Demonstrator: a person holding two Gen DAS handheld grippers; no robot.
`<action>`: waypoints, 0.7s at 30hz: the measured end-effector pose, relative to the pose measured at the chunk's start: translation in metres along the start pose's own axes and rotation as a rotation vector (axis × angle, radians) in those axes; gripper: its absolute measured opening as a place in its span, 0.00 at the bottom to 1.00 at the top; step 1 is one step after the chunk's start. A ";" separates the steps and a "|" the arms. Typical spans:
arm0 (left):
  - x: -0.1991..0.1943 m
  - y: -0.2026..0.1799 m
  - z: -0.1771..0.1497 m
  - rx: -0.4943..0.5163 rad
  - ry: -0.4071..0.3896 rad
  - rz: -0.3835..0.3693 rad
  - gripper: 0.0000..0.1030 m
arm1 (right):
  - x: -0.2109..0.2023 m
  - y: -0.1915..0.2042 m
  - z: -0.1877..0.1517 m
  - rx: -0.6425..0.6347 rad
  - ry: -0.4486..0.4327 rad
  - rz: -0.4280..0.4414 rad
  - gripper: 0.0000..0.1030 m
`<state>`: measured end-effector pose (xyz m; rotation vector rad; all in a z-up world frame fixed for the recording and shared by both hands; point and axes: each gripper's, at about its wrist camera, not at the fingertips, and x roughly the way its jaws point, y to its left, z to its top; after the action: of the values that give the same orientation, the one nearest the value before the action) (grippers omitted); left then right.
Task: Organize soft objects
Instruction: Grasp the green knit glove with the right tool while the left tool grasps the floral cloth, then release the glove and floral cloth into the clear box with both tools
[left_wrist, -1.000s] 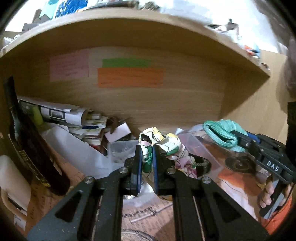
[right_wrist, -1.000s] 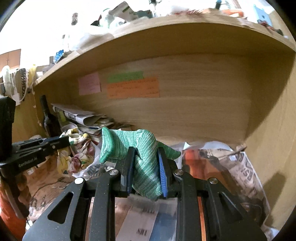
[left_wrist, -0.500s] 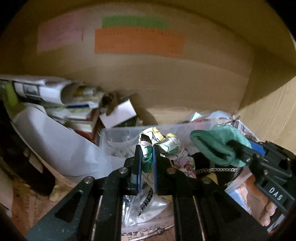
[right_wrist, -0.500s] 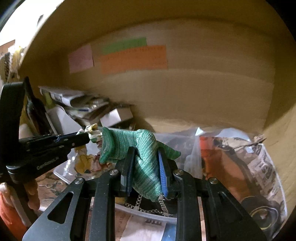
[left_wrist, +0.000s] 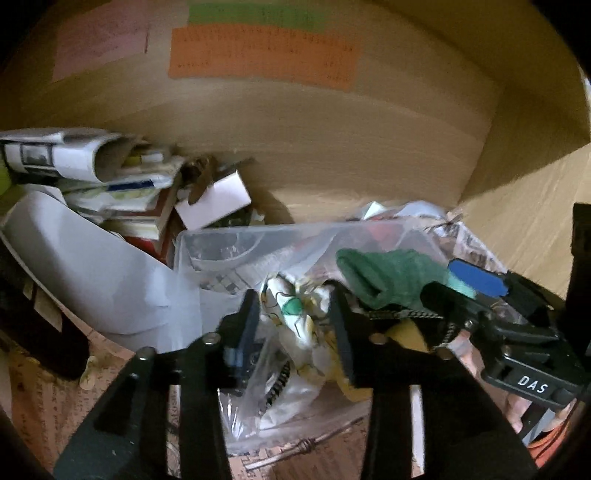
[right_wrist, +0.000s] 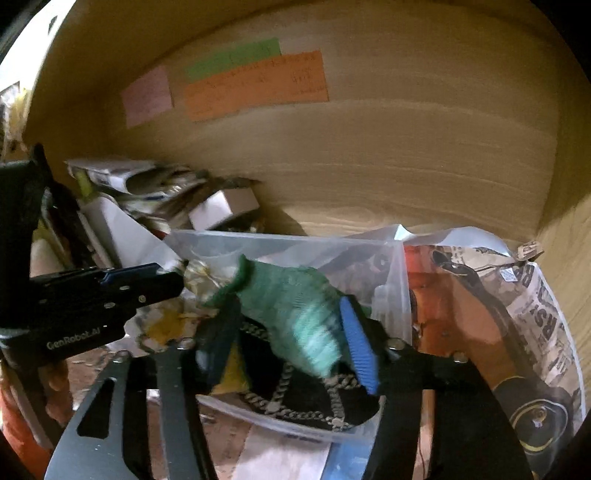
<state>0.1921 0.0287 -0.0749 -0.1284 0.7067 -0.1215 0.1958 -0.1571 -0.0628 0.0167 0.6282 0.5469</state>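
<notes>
Now left gripper (left_wrist: 295, 325) spread, floral cloth (left_wrist: 299, 317) loose between jaws. Right gripper (right_wrist: 291, 343) likewise released, green glove (right_wrist: 295, 302) slack between jaws, long axis ten-to-four. Clear plastic bin (right_wrist: 391, 266) beneath both; drop likely next.

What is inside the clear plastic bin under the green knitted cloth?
In the clear plastic bin, a metal chain lies on something black, beside a yellow piece. The green knitted cloth and the floral cloth cover the rest.
</notes>
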 end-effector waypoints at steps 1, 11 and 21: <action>-0.008 -0.001 0.001 0.000 -0.019 -0.003 0.49 | -0.004 0.001 0.001 -0.002 -0.011 0.002 0.57; -0.096 -0.018 0.001 0.048 -0.220 -0.019 0.59 | -0.083 0.022 0.011 -0.063 -0.202 0.016 0.66; -0.166 -0.041 -0.017 0.109 -0.406 0.028 0.77 | -0.145 0.036 0.006 -0.075 -0.362 0.026 0.82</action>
<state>0.0524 0.0124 0.0247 -0.0363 0.2959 -0.1032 0.0840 -0.1964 0.0287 0.0517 0.2551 0.5748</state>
